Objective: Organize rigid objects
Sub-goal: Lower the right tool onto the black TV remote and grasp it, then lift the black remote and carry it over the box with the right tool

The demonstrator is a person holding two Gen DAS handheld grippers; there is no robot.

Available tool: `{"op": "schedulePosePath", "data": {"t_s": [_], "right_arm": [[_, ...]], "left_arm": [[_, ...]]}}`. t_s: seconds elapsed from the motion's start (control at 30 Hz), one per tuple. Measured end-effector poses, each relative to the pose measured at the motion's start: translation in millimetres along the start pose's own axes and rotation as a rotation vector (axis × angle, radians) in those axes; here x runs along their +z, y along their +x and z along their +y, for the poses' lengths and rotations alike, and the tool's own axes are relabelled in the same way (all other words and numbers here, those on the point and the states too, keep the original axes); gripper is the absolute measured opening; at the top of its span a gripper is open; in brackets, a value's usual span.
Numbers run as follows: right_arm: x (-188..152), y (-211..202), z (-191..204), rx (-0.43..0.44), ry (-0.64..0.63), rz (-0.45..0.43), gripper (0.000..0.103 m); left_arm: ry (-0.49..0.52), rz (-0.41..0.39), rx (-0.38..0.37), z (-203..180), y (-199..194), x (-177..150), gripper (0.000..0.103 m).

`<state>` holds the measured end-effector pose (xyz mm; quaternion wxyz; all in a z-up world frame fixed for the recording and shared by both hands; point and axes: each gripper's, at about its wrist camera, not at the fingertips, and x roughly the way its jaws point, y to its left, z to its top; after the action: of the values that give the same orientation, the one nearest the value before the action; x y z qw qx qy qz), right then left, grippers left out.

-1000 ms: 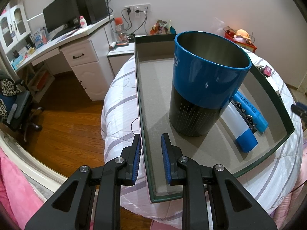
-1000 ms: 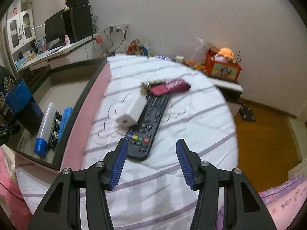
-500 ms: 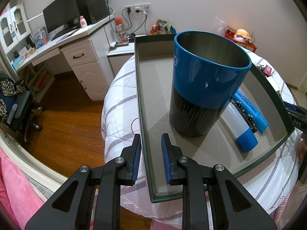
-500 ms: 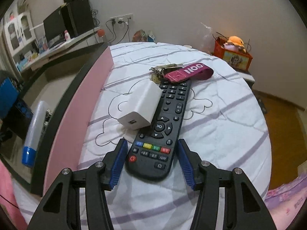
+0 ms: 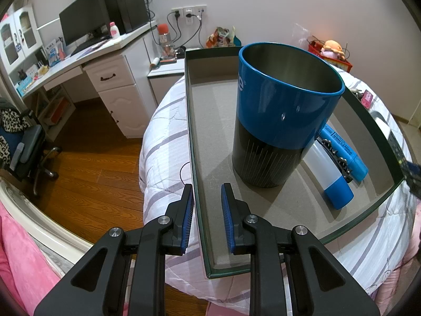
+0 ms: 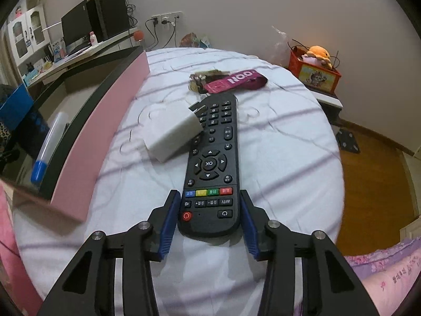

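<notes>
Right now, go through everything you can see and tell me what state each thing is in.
Left tool: fingers astride the tray wall, a small gap showing.
Right tool: open, astride the remote's near end.
Remote: flat on the bed, buttons up.
Charger: lying against the remote.
Keys with strap: loose on the bed.
Cup: upright in the tray, empty.
Tray: on the bed.
Tube: lying down, capped.
Marker: lying down.

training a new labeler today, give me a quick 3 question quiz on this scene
1. True or false: the right gripper has its fingers on either side of the remote.
2. What straddles the tray wall: A) left gripper B) cup C) charger?
3. Which white item rests partly on the remote?

Key: 1 true; 2 A; 3 the charger.
</notes>
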<state>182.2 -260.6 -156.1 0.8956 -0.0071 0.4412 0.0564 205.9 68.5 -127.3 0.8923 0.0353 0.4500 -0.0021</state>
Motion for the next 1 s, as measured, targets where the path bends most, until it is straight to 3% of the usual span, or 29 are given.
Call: {"op": "schedulePosePath", "data": {"t_s": [0.17,0.33,0.57,0.6,0.63,0.67,1.0], "right_arm": [[-7,-8,-2,0.012,0.014,-0.007,0.046],[7,4,-1,-0.027,0.017,-0.014,0.056],[25,25,4,-0.057,-0.025,-0.020,0.061],[26,26,3,-0.051,-0.021,-0.028,0.060],[26,26,1,-0.051,-0.020,-0.044,0.046],[25,25,-1,-0.057,-0.015,-0.063,0.044],[18,15,-17,-0.001,0.064,-0.080,0.044]], "left_arm": [[0.000,0.001,0.001,0,0,0,0.020],[0.000,0.001,0.000,0,0,0,0.020],[0.000,0.000,-0.001,0,0,0,0.020],[0.000,0.000,-0.001,0,0,0,0.020],[-0.001,0.000,-0.001,0,0,0,0.020],[0.000,0.000,-0.003,0,0,0,0.020],[0.000,0.000,-0.003,-1,-1,0,0.020]]}}
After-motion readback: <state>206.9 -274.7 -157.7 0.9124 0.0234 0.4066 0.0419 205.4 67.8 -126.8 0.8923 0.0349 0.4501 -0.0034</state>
